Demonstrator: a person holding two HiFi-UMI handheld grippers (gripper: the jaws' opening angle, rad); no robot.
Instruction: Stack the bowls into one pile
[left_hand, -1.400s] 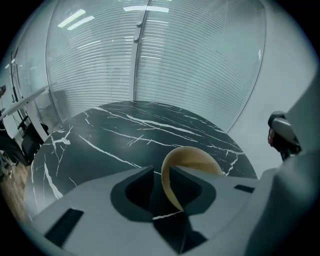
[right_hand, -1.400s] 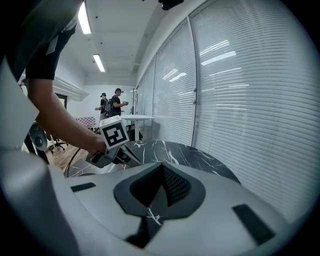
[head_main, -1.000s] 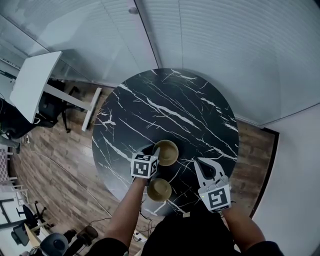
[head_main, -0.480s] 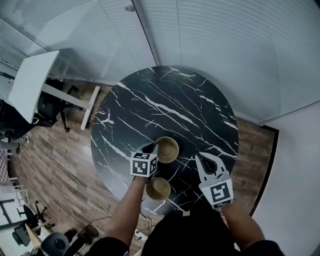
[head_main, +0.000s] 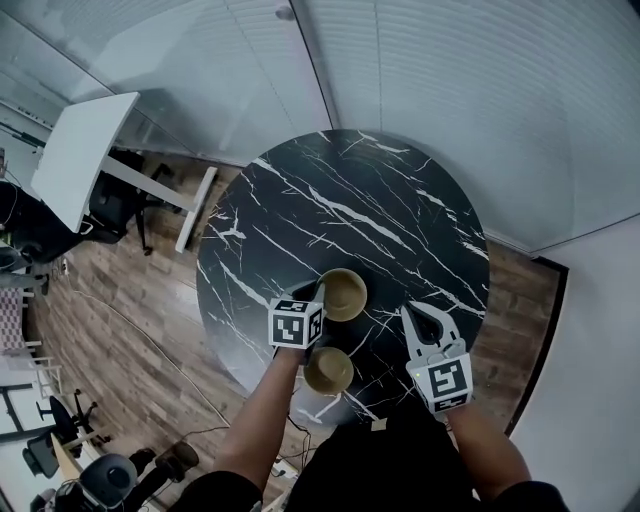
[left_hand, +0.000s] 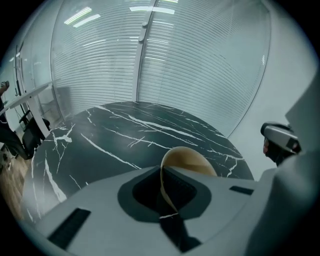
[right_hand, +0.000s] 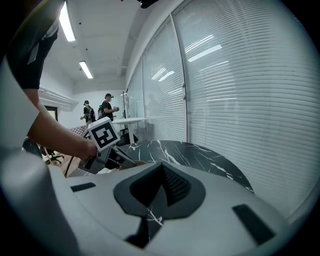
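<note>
Two tan bowls stand apart on the round black marble table (head_main: 350, 200). The far bowl (head_main: 343, 294) is the one at my left gripper (head_main: 318, 297). Its jaws have just been closing, and they are shut on that bowl's near rim. In the left gripper view the thin rim (left_hand: 162, 186) runs between the jaws and the bowl (left_hand: 192, 159) shows beyond them. The near bowl (head_main: 328, 370) sits by the table's front edge, beside my left wrist. My right gripper (head_main: 425, 317) hovers at the right with nothing in it, its jaws (right_hand: 160, 172) together.
A white desk (head_main: 80, 160) and dark office chairs (head_main: 105, 215) stand on the wood floor at the left. Slatted blinds (head_main: 450, 90) close off the far side. The table's front edge (head_main: 300, 405) runs just behind the near bowl. Two people (right_hand: 105, 107) stand far off.
My left gripper has stayed at the far bowl's rim and my right gripper has hardly moved. Both bowls keep their places. The head view has shifted a little.
</note>
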